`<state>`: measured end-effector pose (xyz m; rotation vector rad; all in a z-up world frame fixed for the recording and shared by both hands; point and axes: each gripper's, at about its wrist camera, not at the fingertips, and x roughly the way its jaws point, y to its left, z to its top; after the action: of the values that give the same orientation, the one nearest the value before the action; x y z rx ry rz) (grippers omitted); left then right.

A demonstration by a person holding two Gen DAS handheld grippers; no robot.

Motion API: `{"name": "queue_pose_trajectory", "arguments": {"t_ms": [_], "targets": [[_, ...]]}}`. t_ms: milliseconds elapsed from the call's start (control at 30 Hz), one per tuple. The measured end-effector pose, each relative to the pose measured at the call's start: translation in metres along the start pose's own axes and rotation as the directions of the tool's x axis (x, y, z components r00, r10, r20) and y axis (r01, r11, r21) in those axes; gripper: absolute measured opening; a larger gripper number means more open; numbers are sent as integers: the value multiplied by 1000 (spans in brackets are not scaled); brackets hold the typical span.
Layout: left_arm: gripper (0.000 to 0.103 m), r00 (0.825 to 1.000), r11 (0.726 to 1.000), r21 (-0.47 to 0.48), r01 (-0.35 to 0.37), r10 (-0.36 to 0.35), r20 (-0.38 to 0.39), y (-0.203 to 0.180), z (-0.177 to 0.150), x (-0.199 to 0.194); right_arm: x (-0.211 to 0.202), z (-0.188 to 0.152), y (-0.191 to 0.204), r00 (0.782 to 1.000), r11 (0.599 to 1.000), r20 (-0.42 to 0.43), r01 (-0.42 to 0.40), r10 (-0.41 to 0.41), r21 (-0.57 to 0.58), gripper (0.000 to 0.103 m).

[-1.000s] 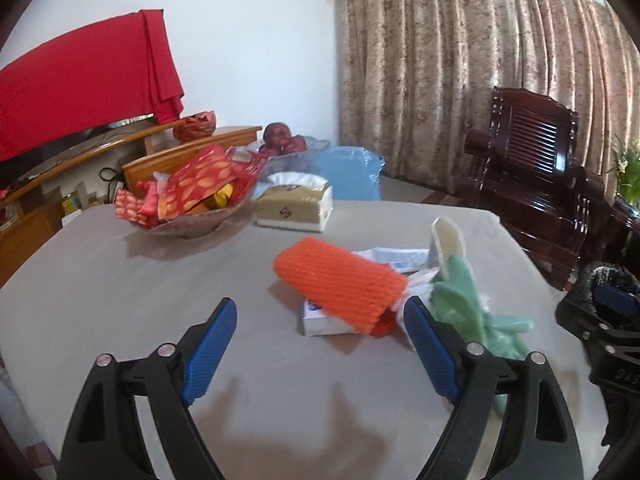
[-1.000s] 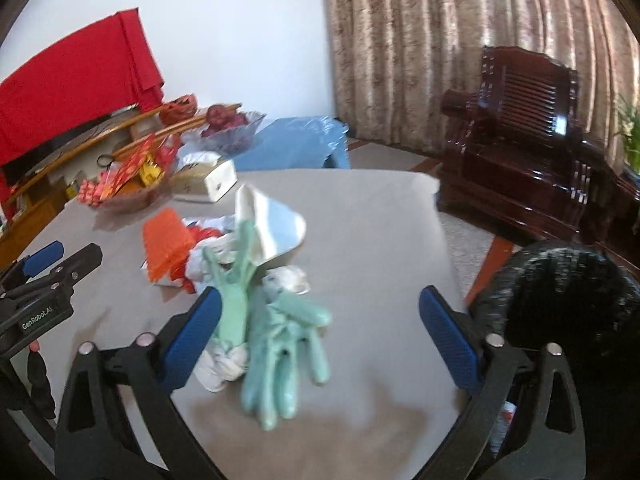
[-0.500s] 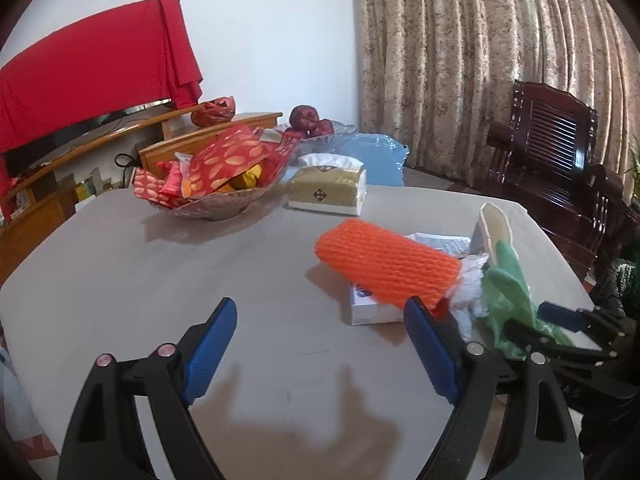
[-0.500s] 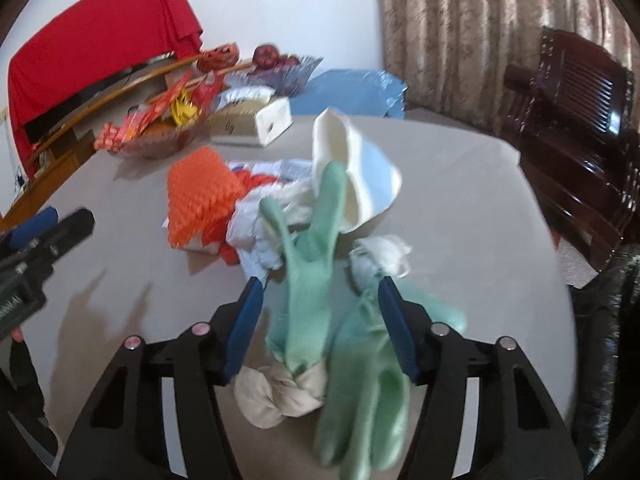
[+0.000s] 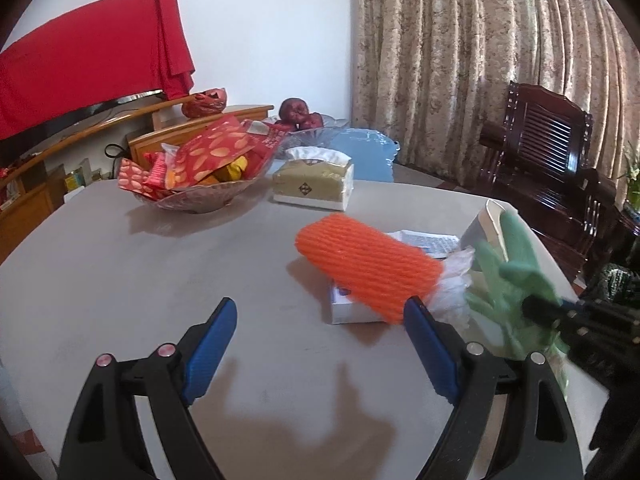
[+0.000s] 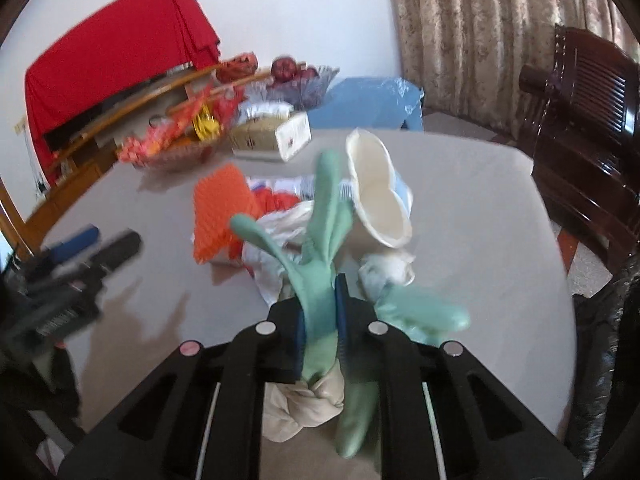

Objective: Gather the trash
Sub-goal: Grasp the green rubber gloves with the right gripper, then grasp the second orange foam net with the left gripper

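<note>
Right gripper point(image 6: 320, 320), jaws just closing, is now clamping the green glove point(image 6: 320, 264), making it ready for binning; left gripper point(image 5: 316, 344) is hanging apart, empty.

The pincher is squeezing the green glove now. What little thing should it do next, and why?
Probably lift the green glove a little, straight up off the table. The right gripper has just closed its jaws on it, and its other parts still lie among the white bag and paper cup, so a gentle lift should free it before carrying it away.
</note>
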<state>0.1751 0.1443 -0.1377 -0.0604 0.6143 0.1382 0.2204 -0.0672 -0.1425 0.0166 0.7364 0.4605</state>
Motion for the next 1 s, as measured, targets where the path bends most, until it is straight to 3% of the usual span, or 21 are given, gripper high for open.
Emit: {"name": "queue_pose_trajectory", "arguments": {"t_ms": [233,500,567,600,667,733,833,1000], "targets": [[84,1000,999,34,30,-30,-9,-25,3,16,-6,14,-22,998,998,19,56,-57,28,12],[81,999,997,72,-3,6,-31,-44,5,46,-6,12,-39,996,995,22,88,-90,56,12],[60,999,997,80,-4,7,-36,-45,5,51,-6,11,-39,996,994,23,90,-91,58,12],[55,999,997,82,1,3,-48,-44,4,55,-6,11,-40,996,994,23,89,-91,59,12],[29,998,997,76,6,-2,-62,-41,4,59,-6,10,-39,996,994,20,88,-90,60,12],[13,998,998,53,22,-19,-62,-37,4,56,-8,8,-39,996,995,21,87,-88,55,12],[6,999,998,48,33,-31,-37,-32,6,43,-13,8,-35,996,995,25,85,-86,45,12],[5,998,996,50,68,-67,-20,-24,6,14,-23,6,-28,997,997,35,69,-70,39,12]]}}
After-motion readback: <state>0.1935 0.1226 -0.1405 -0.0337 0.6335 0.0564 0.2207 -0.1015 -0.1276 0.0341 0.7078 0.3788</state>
